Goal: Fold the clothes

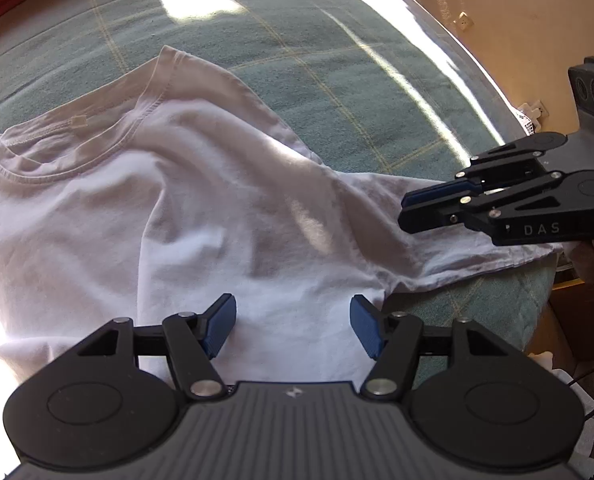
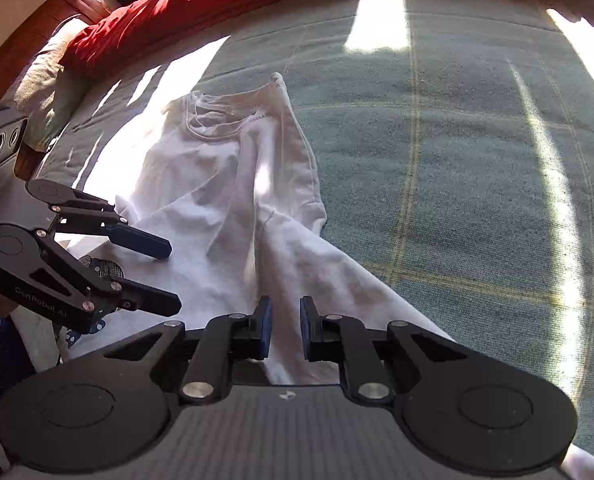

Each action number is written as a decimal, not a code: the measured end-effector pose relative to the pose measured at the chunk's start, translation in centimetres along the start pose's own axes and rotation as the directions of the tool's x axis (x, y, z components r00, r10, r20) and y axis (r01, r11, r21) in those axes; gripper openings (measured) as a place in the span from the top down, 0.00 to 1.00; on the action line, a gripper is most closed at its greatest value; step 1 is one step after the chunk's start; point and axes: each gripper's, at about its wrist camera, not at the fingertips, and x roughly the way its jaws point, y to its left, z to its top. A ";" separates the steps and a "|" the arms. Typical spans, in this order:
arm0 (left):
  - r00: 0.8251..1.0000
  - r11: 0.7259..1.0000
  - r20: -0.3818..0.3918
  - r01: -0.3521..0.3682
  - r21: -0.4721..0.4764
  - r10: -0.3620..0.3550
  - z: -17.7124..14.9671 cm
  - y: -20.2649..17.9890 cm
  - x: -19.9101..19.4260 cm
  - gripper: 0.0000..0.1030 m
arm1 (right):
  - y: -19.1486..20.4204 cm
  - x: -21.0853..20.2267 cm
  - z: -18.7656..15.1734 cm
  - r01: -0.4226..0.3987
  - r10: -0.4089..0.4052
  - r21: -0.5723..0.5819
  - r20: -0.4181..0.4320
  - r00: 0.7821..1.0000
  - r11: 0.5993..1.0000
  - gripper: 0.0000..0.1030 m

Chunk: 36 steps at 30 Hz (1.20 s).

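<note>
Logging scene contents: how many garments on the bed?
1: a white T-shirt lying rumpled on the green plaid bedspread, one side doubled over, between both tools. Others may lie out of view.

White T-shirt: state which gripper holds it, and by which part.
Neither holds the white T-shirt. The left gripper and right gripper hover open above it, nothing between their fingers.

Both wrist views look closely down, sharing the white T-shirt (image 1: 201,208).
</note>
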 end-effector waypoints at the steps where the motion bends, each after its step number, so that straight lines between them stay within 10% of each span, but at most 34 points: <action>1: 1.000 1.000 0.005 0.004 -0.003 -0.004 0.1 0.1 -0.1 0.39 | -0.4 0.2 1.5 0.008 -0.007 -0.007 0.030 1.000 1.000 0.84; 13: 0.998 0.999 0.061 0.028 -0.029 -0.026 0.2 2.3 -0.5 0.38 | -1.2 7.4 5.6 -0.043 0.041 -0.094 -0.021 0.999 0.995 0.63; 18: 0.997 0.999 0.070 0.034 -0.042 -0.030 0.2 3.3 -0.7 0.38 | -0.1 7.4 6.0 0.010 -0.014 -0.103 -0.042 0.999 0.995 0.91; 36: 0.994 0.996 0.108 0.032 -0.084 -0.023 -0.4 5.1 -1.9 0.38 | -0.3 7.7 13.9 0.363 -0.352 -0.262 0.089 0.932 0.894 0.92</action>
